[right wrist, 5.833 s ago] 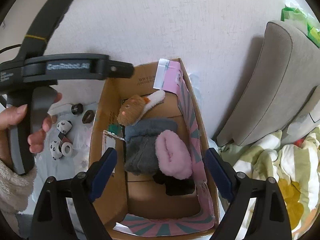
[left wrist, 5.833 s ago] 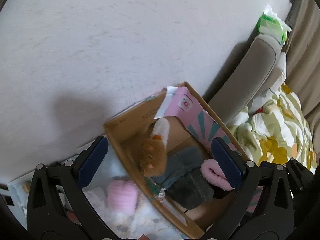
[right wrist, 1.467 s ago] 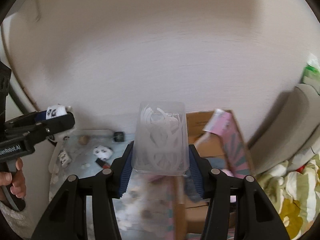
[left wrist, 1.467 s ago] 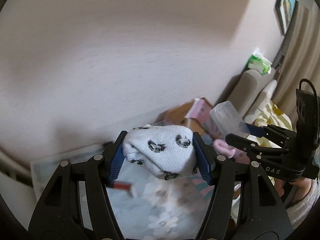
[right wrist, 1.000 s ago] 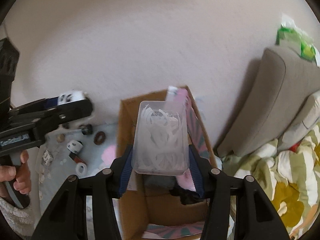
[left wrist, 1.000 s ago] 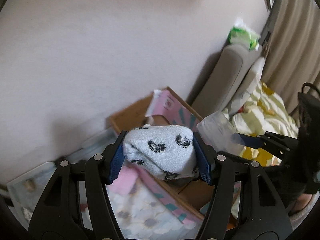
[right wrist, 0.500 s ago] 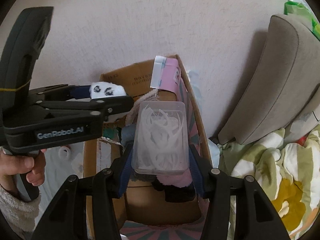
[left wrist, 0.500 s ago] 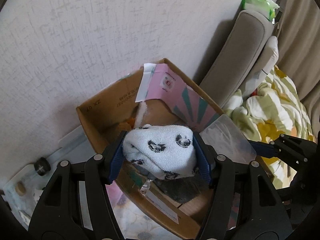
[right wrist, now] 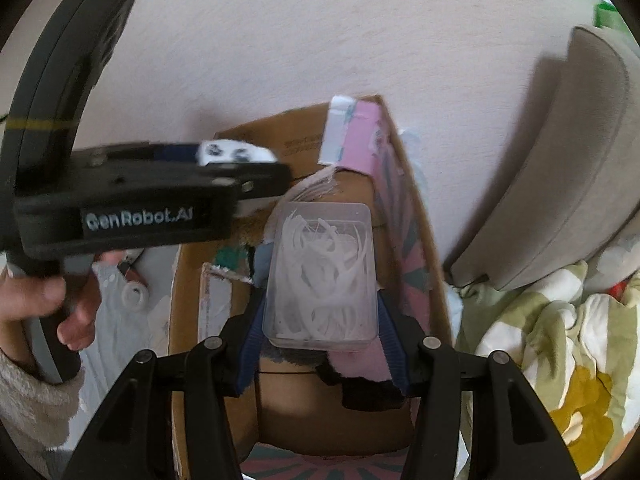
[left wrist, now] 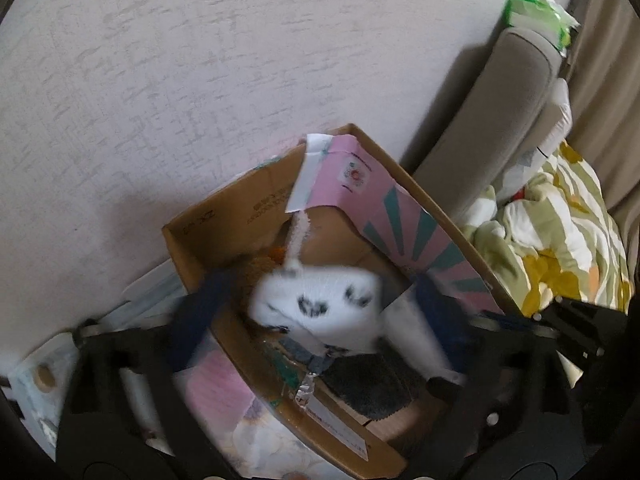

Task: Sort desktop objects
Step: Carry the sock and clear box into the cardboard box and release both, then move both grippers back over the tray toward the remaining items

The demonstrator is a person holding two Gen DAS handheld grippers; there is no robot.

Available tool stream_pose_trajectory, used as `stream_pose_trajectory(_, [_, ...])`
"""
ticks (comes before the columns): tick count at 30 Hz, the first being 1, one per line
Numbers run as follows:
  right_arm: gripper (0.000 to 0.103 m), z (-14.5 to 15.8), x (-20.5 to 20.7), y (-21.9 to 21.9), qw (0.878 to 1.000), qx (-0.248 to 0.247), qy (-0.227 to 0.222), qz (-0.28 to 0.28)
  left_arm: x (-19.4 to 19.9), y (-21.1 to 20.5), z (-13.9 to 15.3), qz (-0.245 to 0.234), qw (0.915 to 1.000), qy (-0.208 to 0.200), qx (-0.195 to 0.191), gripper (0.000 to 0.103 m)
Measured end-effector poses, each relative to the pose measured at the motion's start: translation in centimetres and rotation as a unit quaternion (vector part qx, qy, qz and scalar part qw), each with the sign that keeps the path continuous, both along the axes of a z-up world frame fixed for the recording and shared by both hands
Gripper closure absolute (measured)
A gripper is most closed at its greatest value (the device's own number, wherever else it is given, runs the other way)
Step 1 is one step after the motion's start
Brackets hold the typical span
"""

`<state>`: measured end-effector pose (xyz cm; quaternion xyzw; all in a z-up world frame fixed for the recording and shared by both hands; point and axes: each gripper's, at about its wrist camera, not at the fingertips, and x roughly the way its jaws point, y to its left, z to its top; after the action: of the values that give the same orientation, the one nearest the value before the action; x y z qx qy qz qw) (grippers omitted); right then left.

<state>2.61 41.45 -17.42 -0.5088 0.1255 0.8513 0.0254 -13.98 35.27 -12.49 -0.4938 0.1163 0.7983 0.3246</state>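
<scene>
Cardboard box against textured wall, beside sofa

- Left gripper and sock smear with motion blur; its grip is unreadable.
- Clear case hides most of the box contents.
- Bedding is cut off at the edge.
</scene>
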Motion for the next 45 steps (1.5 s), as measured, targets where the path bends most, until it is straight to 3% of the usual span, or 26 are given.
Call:
stream_pose_trajectory(3, [0.048,-0.1,0.0,-0.4,1.000,0.019,-0.010,0.001,-0.3,-0.9,0.6,0.011,0.9996,-0.004,0.026,0.000])
stream_pose_trajectory(14, [0.048,3.6,1.8,-0.3,0.998,0.054,0.033,-0.017,0.4,-6.5,4.2,0.046,0.9980,0.014,0.041,0.000])
stream_pose_trajectory(21, [0.047,6.5,1.7,-1.5,0.997,0.056,0.055,-0.027,1.4,-11.6,8.3,0.066,0.9936,0.076,0.052,0.000])
stream_pose_trajectory(26, [0.047,8.3,2.0,-3.5,0.995,0.060,0.075,-0.021,2.0,-16.1,10.7,0.095,0.9882,0.097,0.071,0.000])
stream_pose_trajectory(37, [0.047,10.6,0.9,-10.1,0.991,0.063,0.110,0.041,4.6,-28.9,13.9,0.195,0.9679,0.149,0.055,0.000])
stream_pose_trajectory(45, [0.047,10.3,-0.5,-16.0,0.985,0.045,0.120,0.113,7.3,-37.9,13.3,0.276,0.9477,0.156,0.035,0.000])
